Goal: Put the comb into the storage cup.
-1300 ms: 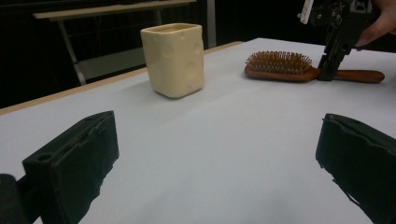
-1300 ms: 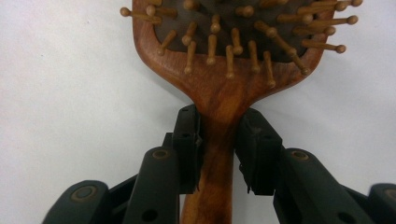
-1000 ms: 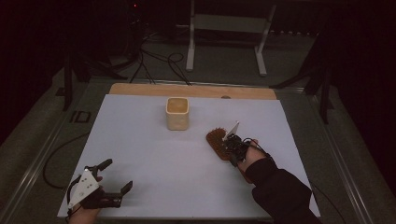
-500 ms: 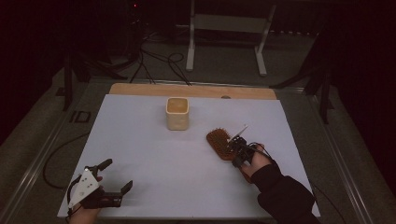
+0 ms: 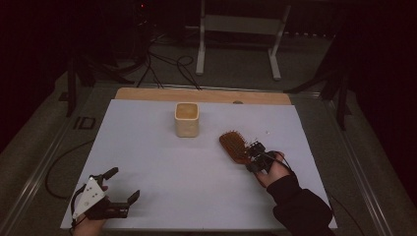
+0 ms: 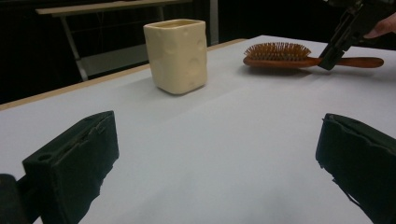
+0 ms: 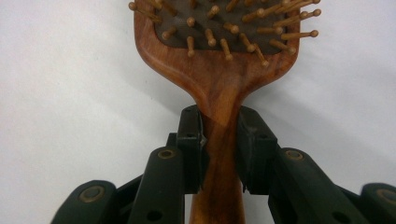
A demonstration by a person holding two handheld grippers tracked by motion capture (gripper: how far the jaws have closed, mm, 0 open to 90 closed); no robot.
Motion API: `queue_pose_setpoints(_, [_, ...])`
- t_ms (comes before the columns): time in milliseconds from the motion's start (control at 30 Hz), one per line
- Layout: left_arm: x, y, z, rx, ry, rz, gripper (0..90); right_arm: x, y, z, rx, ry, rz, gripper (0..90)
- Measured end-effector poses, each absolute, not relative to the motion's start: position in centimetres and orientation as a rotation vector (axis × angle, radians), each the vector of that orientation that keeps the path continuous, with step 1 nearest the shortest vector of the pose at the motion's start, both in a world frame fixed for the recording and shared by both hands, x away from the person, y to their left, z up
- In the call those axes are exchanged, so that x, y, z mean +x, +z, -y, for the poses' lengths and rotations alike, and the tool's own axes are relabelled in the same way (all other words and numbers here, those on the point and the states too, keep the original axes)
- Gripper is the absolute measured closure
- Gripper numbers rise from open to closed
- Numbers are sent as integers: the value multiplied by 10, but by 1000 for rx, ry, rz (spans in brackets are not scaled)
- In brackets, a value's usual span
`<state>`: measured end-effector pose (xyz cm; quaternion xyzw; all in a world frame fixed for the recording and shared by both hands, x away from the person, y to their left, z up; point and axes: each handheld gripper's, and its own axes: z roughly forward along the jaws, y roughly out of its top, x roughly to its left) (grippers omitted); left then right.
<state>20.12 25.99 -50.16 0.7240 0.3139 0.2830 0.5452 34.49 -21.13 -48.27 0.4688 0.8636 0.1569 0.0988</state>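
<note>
Hairbrush (image 5: 235,146): flat on white surface (image 5: 162,167), bristles up, 4 o'clock of cream cup (image 5: 187,119). Handle clamped by right gripper (image 5: 255,155) fingers; lift pending. Left gripper (image 5: 124,189) fingers wide, idle.

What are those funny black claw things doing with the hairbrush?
A person holds a grabbing tool in each hand. The right tool is clamped on the handle of the wooden hairbrush, which lies bristles up on the white table. The left tool waits open near the table's front edge. A cream cup stands farther back.
</note>
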Motion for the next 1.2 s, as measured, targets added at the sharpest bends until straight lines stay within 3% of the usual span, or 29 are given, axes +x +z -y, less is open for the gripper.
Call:
queue_pose_setpoints(667, [203,-497,-250,1734,641,-749,0,318,-462,211,1250,763,-2411,733])
queue_pose_setpoints(1200, [222,-455,-237,1703,573,-877,0,300,-455,189,1055,939,-2388,733])
